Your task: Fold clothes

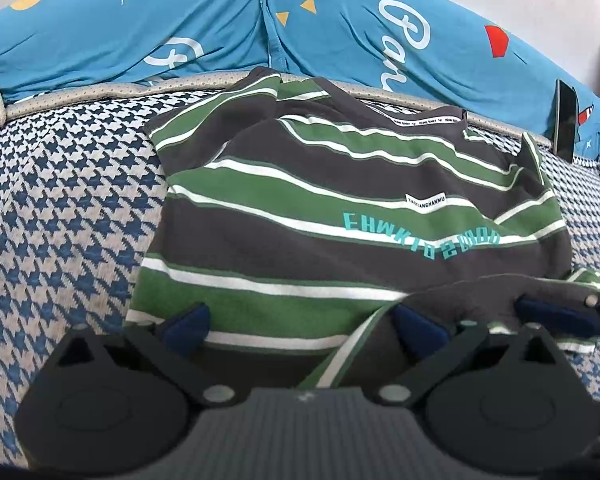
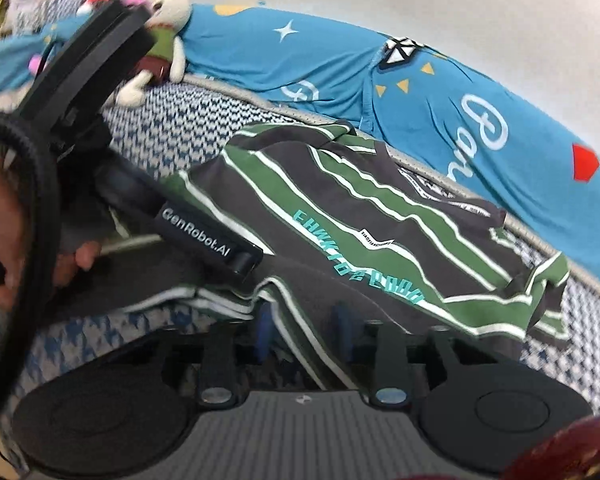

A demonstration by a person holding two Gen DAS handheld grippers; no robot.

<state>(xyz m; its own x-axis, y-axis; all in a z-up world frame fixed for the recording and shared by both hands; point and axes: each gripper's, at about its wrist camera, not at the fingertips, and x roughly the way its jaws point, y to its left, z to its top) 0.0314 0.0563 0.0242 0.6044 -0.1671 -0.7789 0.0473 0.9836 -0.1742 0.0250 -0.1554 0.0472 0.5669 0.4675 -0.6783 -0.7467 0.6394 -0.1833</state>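
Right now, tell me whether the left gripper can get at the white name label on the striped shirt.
Probably yes. The left gripper is open at the striped shirt's near hem, and the white label lies exposed further up the cloth, with only flat fabric between.

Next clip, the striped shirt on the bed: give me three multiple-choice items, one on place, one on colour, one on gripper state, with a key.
1. Where does the striped shirt lie?
A. on the houndstooth bed cover
B. on a wooden floor
C. on a hanger

2. What colour is the lettering on the shirt's chest?
A. red
B. teal
C. yellow

3. How does the left gripper stand?
A. shut on a phone
B. out of view
C. open, fingers wide over the near hem

Key: 1 A, the blue-and-white cover shows all round the shirt; 2 B, the teal lettering crosses a dark stripe; 3 C, a broad gap with cloth showing between the blue pads.
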